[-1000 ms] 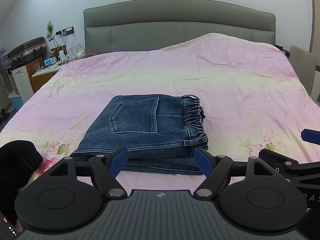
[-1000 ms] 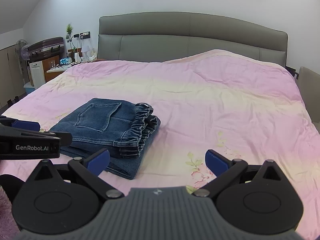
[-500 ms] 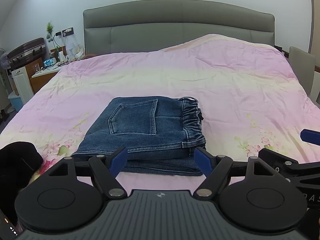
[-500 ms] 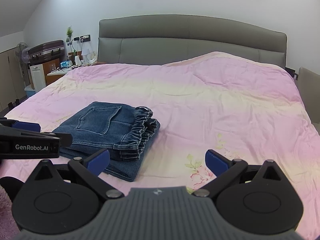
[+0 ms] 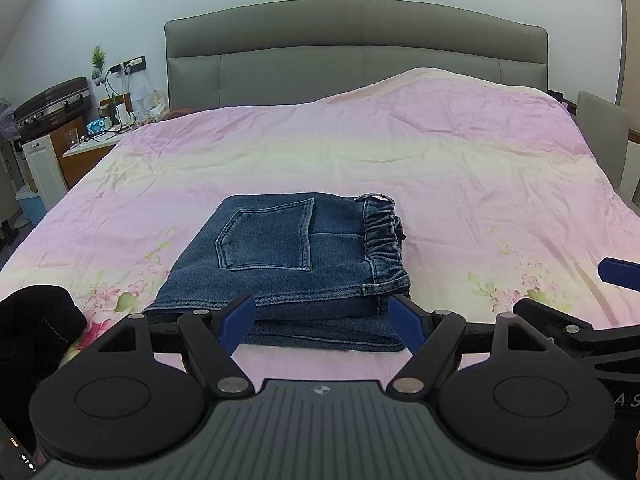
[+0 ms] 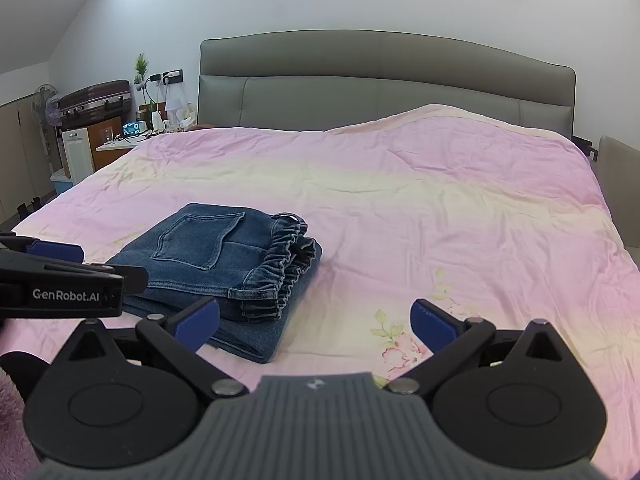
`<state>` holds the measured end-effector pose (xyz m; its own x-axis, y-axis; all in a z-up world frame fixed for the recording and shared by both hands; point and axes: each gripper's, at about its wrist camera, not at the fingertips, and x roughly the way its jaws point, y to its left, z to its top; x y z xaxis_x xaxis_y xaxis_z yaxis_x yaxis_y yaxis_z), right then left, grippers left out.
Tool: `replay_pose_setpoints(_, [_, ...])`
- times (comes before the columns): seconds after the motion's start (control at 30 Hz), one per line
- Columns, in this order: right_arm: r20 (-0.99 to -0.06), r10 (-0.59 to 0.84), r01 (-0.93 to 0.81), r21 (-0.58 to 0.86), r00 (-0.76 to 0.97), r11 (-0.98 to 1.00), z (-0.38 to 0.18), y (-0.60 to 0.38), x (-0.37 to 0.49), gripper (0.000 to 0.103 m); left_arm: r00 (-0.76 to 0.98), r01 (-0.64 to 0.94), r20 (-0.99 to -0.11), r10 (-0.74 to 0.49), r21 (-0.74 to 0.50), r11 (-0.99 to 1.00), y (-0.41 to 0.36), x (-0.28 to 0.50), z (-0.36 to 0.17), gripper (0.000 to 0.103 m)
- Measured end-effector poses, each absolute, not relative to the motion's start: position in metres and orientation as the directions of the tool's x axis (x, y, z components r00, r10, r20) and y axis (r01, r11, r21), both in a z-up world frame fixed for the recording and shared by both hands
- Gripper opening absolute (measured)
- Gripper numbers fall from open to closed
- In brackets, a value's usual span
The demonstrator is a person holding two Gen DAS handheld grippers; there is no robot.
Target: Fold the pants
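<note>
The blue denim pants [image 5: 288, 264] lie folded in a neat stack on the pink bedspread [image 5: 400, 168], back pocket up, elastic waistband to the right. In the right wrist view the pants [image 6: 224, 264] sit left of centre. My left gripper [image 5: 322, 322] is open just in front of the stack's near edge, holding nothing. To the right of the stack, above the bedspread [image 6: 440, 208], my right gripper [image 6: 316, 322] is open and empty too. The left gripper's side [image 6: 60, 284] shows at the left edge of the right wrist view.
A grey padded headboard [image 5: 356, 52] closes the far side of the bed. A nightstand [image 5: 92, 148] with small items and a suitcase [image 5: 48, 104] stand at the left. A black garment [image 5: 32, 320] lies at the near left. A grey chair [image 5: 604, 136] stands at the right.
Both grippers have drawn back and risen slightly, so the folded pants sit a little farther off in both views. The pants have not moved, and both grippers stay open.
</note>
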<state>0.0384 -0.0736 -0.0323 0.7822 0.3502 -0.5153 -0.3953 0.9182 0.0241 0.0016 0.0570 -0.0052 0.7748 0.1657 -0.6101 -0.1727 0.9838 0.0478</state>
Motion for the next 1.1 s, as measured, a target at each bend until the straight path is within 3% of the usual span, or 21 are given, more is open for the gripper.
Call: replay_pose_setpoints(1.1, [-0.508,0.348,-0.397,0.014,0.788,0.918,-0.0321,-0.0748,0.0369,0.098,0.771,-0.170,-0.616,0.161,0.044,0.984,0.0550,0.0001,-0.0061,0.089])
